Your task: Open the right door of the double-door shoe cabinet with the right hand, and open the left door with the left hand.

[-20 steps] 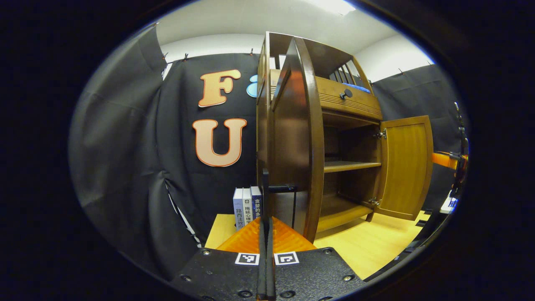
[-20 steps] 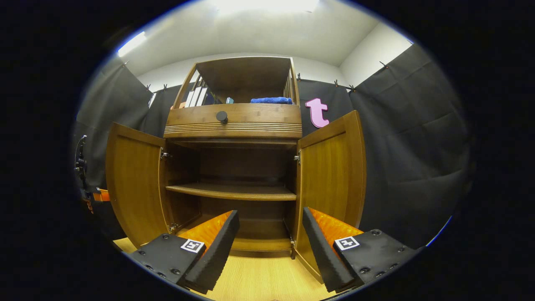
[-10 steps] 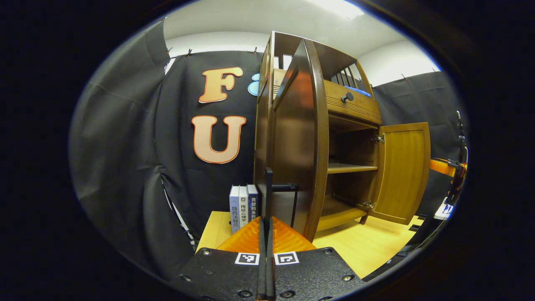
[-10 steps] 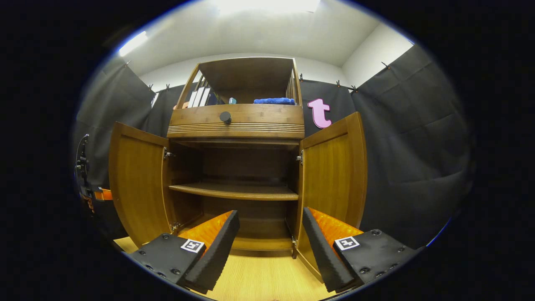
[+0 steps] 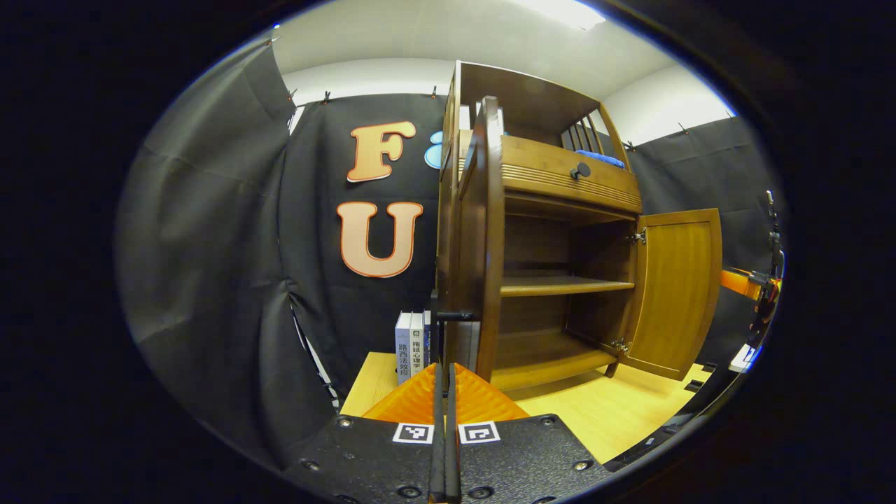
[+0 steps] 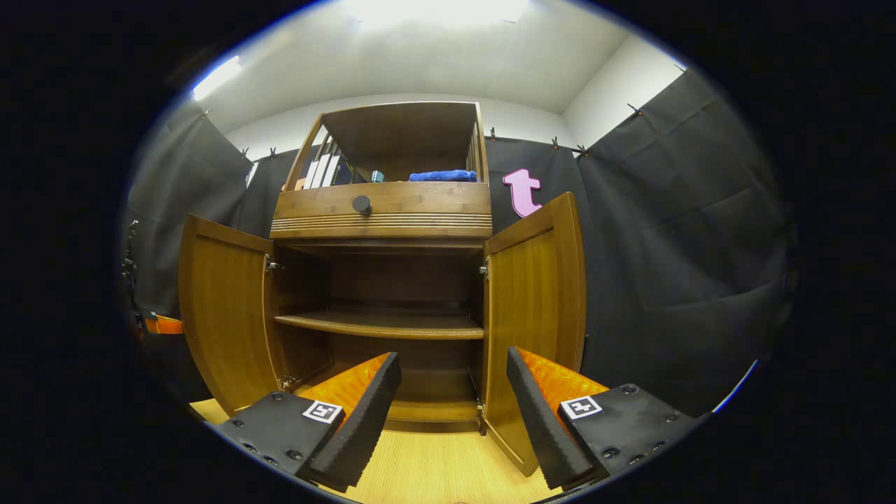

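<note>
Left gripper view: the left gripper (image 5: 444, 381), fingers pressed together on nothing, sits just short of the dark handle (image 5: 453, 316) on the brown wooden shoe cabinet's left door (image 5: 483, 245), which is swung wide and seen edge-on. Right gripper view: the right gripper (image 6: 453, 392) hangs with fingers spread before the open shelves, with the right door (image 6: 535, 315) out wide too. The risk, I'd say, is a forward drift knocking a door edge back inward. Open tabletop (image 6: 434, 465) behind both gives retreat room; upright books (image 5: 411, 346) crowd the left side.
</note>
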`<state>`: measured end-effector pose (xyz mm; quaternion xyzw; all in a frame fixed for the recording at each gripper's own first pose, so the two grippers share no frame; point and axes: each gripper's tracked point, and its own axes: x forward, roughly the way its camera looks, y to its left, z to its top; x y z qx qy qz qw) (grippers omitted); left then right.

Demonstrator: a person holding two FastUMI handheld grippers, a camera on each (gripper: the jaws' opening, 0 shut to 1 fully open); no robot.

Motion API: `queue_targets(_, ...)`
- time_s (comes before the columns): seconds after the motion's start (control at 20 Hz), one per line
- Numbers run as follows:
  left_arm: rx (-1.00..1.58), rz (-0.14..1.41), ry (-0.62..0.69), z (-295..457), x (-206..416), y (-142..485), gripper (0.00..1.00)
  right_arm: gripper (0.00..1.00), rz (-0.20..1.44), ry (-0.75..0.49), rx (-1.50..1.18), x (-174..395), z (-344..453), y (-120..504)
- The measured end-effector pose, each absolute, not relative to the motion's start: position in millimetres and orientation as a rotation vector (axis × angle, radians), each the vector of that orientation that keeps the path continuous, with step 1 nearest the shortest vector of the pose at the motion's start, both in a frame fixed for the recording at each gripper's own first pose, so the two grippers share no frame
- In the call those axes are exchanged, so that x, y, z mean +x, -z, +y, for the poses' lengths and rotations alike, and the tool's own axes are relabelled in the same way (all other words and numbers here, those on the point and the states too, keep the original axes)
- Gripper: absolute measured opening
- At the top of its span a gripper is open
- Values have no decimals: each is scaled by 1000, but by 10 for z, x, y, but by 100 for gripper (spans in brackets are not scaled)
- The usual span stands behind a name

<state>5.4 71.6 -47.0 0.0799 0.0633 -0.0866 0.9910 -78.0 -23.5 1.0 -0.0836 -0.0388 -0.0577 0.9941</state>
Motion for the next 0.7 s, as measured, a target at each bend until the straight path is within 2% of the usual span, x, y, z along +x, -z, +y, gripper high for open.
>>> queue_targets(0.25, 165, 64, 161, 472, -230, 127, 0, 98, -65, 99, -163, -704, -279, -11)
queue_targets(0.3, 172, 47, 164, 401, -284, 51, 0, 94, -67, 99, -167, -711, -292, -26)
queue_targets(0.35, 181, 31, 167, 329, -334, -25, 1, 98, -69, 99, -170, -729, -304, -39)
queue_targets(0.4, 190, 20, 174, 251, -368, -73, 0, 94, -72, 99, -172, -761, -316, -43)
queue_targets(0.45, 189, 8, 179, 171, -416, -140, 1, 98, -72, 100, -172, -785, -330, -51)
queue_targets(0.55, 166, 10, 193, -16, -477, -192, 8, 98, -72, 103, -169, -823, -378, -65)
queue_targets(0.6, 154, 13, 205, -83, -520, -171, 17, 98, -74, 105, -168, -843, -400, -80)
queue_targets(0.65, 149, 14, 213, -163, -530, -196, 21, 98, -75, 109, -168, -871, -433, -91)
queue_targets(0.7, 143, 15, 228, -252, -560, -211, 30, 98, -76, 113, -171, -892, -464, -101)
